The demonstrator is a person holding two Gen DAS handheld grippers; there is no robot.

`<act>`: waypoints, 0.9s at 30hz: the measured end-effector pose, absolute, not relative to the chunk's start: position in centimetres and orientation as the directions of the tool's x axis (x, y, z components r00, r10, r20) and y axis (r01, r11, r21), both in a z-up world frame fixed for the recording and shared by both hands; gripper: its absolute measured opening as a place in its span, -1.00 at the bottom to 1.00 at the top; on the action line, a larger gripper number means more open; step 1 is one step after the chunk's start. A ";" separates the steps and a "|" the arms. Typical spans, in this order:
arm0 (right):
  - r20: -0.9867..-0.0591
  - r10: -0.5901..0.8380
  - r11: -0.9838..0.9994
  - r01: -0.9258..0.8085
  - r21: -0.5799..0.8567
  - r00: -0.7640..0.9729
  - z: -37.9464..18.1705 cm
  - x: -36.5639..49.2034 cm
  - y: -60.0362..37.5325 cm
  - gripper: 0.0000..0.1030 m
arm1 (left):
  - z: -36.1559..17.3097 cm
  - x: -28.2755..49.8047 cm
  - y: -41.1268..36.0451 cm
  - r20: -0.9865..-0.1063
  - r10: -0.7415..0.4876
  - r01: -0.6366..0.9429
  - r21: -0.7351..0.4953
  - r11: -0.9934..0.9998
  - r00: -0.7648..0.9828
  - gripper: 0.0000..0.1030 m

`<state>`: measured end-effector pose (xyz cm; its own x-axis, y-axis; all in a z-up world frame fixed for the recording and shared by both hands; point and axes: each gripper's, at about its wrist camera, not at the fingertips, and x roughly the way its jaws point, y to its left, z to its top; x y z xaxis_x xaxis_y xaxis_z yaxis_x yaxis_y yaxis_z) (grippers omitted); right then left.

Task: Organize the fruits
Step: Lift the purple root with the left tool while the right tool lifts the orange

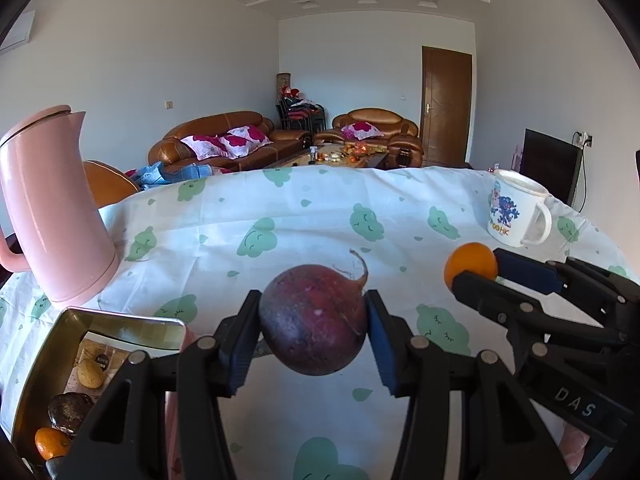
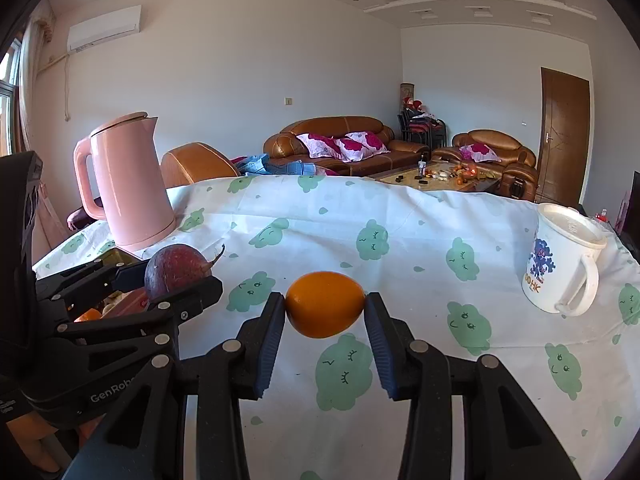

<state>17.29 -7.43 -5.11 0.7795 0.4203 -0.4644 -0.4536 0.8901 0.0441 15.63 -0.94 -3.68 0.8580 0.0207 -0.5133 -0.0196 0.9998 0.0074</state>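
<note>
- The left claw (image 1: pixel 314 322) is clamped on a dark purple passion fruit (image 1: pixel 314 318), pinched at its widest part between the blue pads (image 1: pixel 378 340), stem curling up and away. It's held clear above the surface (image 1: pixel 240 232).
- The right claw (image 2: pixel 325 310) is clamped on a small orange citrus (image 2: pixel 325 304), probably a mandarin, gripped by its two ends and also carried in the air.
- Both claws are held side by side, close together, each seen from the other's camera.
- A gold tin box (image 1: pixel 52 344) sits open just left of the left claw, in front of the pink kettle (image 1: pixel 52 208). Another orange fruit (image 1: pixel 50 442), a brownish round one and a pale one are already lying inside.
- The tin looks like the drop-off, so the passion fruit is best swung left over the opening and lowered close to the bottom before the pads get eased apart; round fruit dropped from height would likely roll or bounce out.
- The kettle should be given some room during that swing.
- The citrus is better brought across afterwards, since two claws over one small tin would probably get crowded.
- The white lidded mug (image 2: pixel 560 264) off to the right is well apart and shouldn't matter.
</note>
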 end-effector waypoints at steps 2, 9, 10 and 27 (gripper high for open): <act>-0.457 0.420 0.891 -0.452 0.042 0.784 -5.0 17.1 -7.5 -0.16 | -3.6 15.5 -1.0 -0.507 0.025 -0.023 0.011 1.000 0.862 0.02; -0.435 0.416 0.893 -0.450 0.028 0.799 -4.8 16.6 -7.5 -0.16 | -3.4 15.0 -1.2 -0.483 0.039 -0.031 0.025 0.999 0.875 0.02; -0.432 0.415 0.893 -0.449 0.026 0.801 -4.8 16.6 -7.5 -0.16 | -3.3 14.9 -1.2 -0.479 0.040 -0.030 0.029 0.999 0.877 0.02; -0.387 0.418 0.896 -0.444 0.023 0.822 -4.3 15.3 -8.0 -0.16 | -2.8 13.5 -2.0 -0.412 0.069 -0.040 0.079 0.996 0.909 0.02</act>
<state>15.33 -7.97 -4.35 0.8221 0.4180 -0.3865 -0.4443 0.8956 0.0233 13.53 -2.04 -2.76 0.9088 0.0688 -0.4116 -0.0396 0.9961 0.0790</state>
